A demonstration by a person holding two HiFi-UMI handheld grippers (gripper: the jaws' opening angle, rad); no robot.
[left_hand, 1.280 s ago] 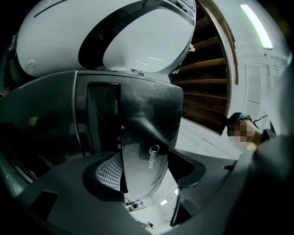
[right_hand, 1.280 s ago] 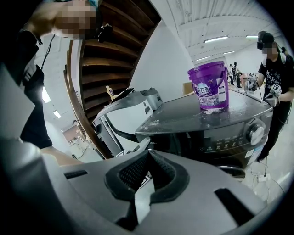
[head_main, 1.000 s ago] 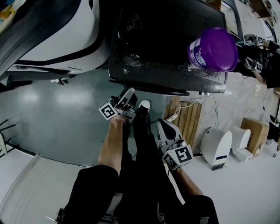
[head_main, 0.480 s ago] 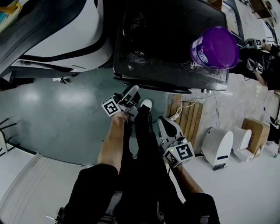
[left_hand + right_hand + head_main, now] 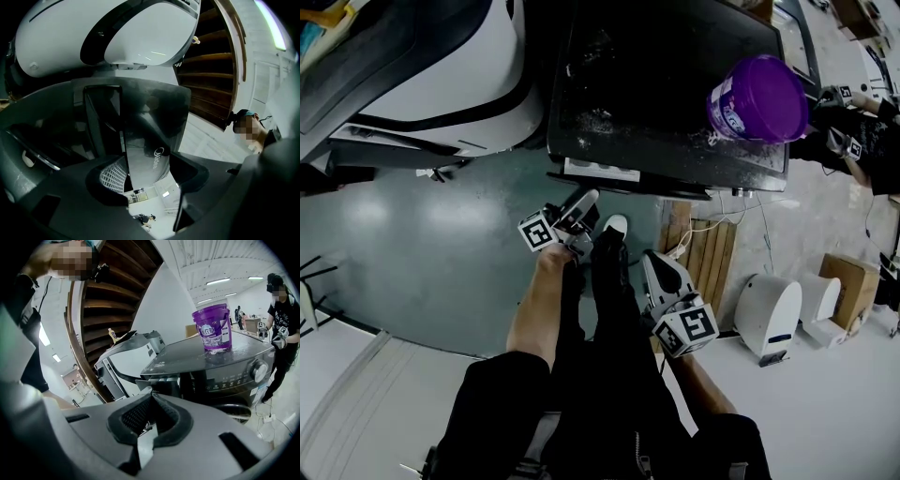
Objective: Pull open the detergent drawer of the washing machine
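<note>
The dark washing machine (image 5: 666,84) fills the top of the head view, with a purple bucket (image 5: 757,98) standing on it. Its detergent drawer (image 5: 600,170) sticks out a little from the front, and white compartments show. My left gripper (image 5: 584,199) reaches up to the drawer. In the left gripper view the drawer's dark front panel (image 5: 150,126) with a logo sits between the jaws of the left gripper (image 5: 147,173), which are closed on it at a wide spread. My right gripper (image 5: 654,262) hangs lower right, away from the machine, shut and empty (image 5: 151,399). The right gripper view shows the drawer (image 5: 161,379) from the side.
A white and black machine (image 5: 422,84) stands left of the washer. A wooden pallet (image 5: 703,253), a white bin (image 5: 766,314) and a cardboard box (image 5: 848,281) lie at the right. Another person (image 5: 862,131) with grippers stands beyond the washer. My legs and shoes (image 5: 609,230) are below.
The drawer has slid out of the washer's front, and its white compartments now show. The left gripper stays on the drawer front. The right gripper has barely moved.
</note>
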